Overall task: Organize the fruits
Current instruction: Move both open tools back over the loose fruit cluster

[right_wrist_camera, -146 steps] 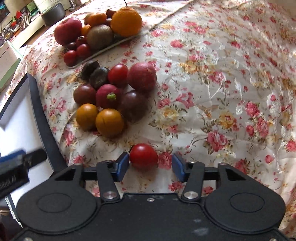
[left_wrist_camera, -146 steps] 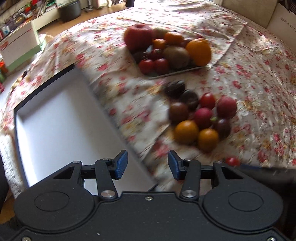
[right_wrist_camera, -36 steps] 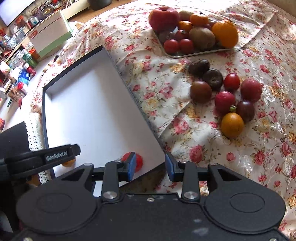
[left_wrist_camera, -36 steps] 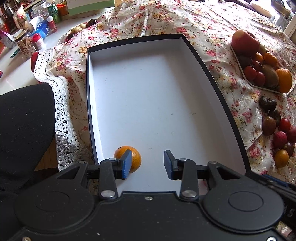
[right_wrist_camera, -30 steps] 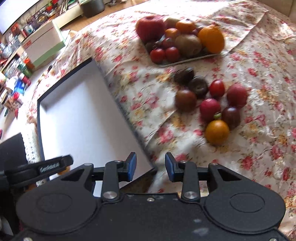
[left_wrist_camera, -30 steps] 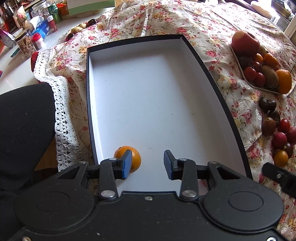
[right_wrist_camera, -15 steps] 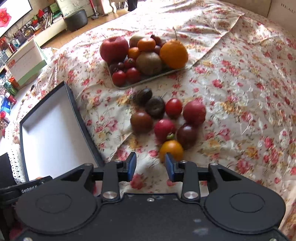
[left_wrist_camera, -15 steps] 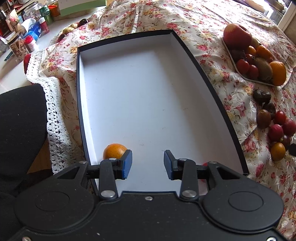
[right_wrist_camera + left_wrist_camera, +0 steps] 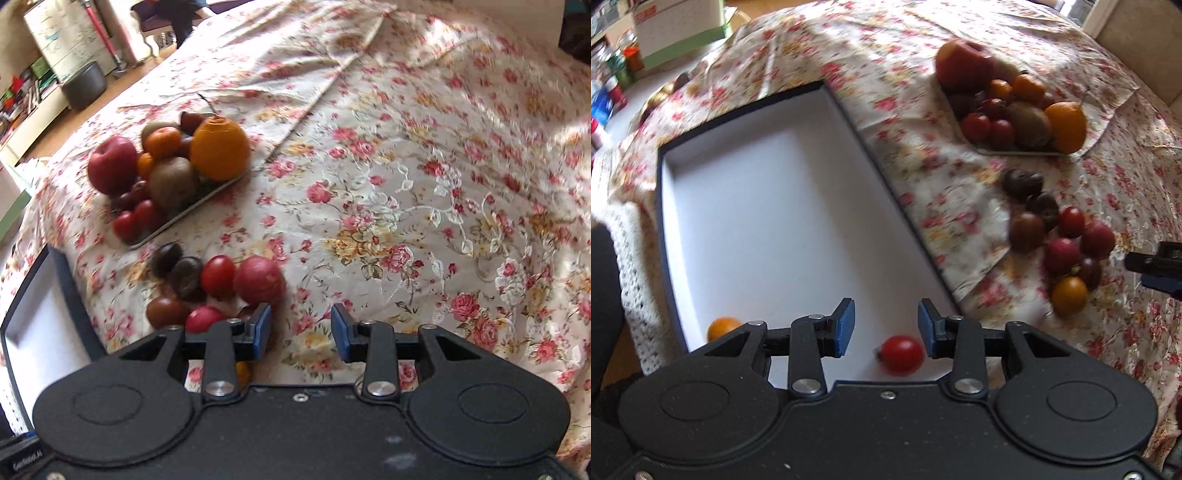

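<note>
Now my left claw [image 9: 886, 328] gapes empty over the white black-rimmed box [image 9: 768, 206], round red tomato [image 9: 901, 354] just beneath. My right claw [image 9: 301, 332], equally agape, has swung from the box to the loose tomato cluster [image 9: 218, 284] on the floral cloth [image 9: 424, 184].

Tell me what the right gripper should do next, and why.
Probably shift the right gripper left and down onto the loose fruit pile. Its jaws stand open and empty over bare cloth, while the white box holds only a red tomato and a small orange.

Left gripper [image 9: 886, 328] was parted over white tray [image 9: 757, 206]; red tomato [image 9: 902, 354] and orange fruit [image 9: 722, 326] lay at its near end
</note>
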The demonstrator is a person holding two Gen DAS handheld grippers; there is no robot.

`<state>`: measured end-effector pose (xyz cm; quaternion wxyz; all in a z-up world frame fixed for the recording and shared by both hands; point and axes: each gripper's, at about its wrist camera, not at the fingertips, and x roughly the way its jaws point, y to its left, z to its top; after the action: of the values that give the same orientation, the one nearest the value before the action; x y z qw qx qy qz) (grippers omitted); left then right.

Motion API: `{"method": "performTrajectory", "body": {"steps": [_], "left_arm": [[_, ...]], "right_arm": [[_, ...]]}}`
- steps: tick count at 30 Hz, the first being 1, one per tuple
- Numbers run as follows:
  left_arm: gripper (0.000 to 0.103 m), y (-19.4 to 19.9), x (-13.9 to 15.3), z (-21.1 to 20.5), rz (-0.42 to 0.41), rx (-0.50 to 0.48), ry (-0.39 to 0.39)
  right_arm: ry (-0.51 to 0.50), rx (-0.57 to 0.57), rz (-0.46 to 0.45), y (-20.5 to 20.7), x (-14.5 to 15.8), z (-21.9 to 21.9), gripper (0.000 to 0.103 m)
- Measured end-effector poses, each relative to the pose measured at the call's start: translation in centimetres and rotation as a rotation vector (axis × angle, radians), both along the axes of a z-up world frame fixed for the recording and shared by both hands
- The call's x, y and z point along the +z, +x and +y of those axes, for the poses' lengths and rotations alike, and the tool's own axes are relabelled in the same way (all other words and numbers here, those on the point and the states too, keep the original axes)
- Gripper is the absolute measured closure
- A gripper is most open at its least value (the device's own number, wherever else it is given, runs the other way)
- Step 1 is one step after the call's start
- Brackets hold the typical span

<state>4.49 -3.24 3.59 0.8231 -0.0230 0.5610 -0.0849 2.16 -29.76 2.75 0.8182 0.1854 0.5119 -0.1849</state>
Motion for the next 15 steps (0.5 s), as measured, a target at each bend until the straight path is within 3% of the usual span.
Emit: {"method": "performTrajectory", "body": {"steps": [10, 15], "left_arm": [[0.057, 4.0, 0.6, -6.4, 0.025, -0.093, -0.008], [0.057, 5.0, 0.2, -8.1, 0.032, -0.102, -0.025]], "right_arm": [[0.061, 0.041, -0.02, 2.7, -1.3, -0.2, 0.059], [0.064, 0.054, -0.016, 3.9, -2.3, -0.1, 0.05]]}}
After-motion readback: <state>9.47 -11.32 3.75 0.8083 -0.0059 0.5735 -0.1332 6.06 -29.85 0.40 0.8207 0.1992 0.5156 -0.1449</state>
